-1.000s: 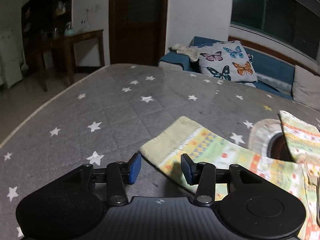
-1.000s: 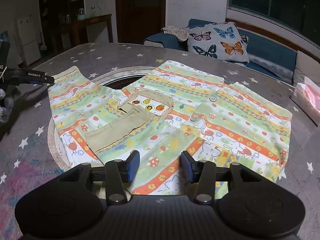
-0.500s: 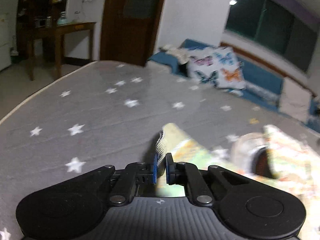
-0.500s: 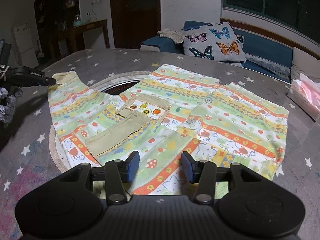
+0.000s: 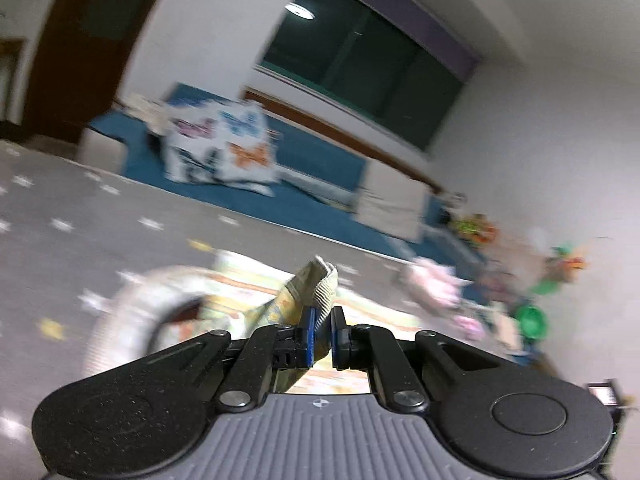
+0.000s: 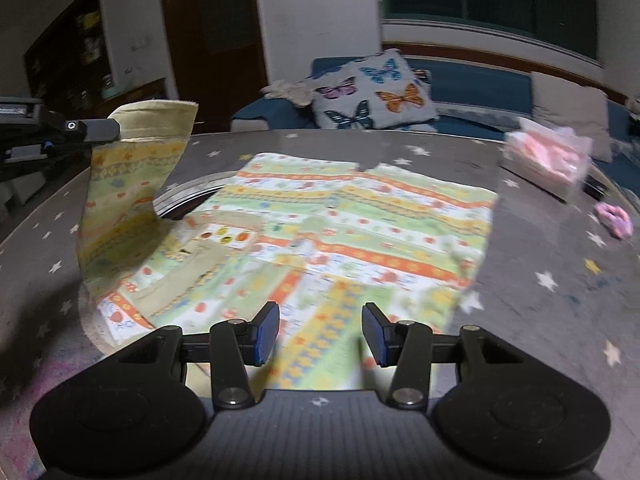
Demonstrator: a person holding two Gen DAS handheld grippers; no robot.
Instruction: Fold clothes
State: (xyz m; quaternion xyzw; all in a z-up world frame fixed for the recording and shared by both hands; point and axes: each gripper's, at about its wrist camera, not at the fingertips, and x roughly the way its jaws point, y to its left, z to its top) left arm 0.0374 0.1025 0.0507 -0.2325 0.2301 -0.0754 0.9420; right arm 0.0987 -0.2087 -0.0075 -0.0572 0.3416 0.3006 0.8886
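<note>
My left gripper (image 5: 321, 334) pinches the sleeve cuff (image 5: 320, 280) between its fingers, lifted; my right gripper (image 6: 320, 334) hangs open above the shirt (image 6: 340, 232). I judge folding just begun.

Both wrist views low over shirt (image 6: 340, 232)

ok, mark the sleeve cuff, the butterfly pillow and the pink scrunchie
sleeve cuff (image 6: 160, 120), right wrist view, on the ribbed hem held up.
butterfly pillow (image 6: 376, 92), right wrist view, on its middle.
pink scrunchie (image 6: 614, 220), right wrist view, on its loop.
</note>
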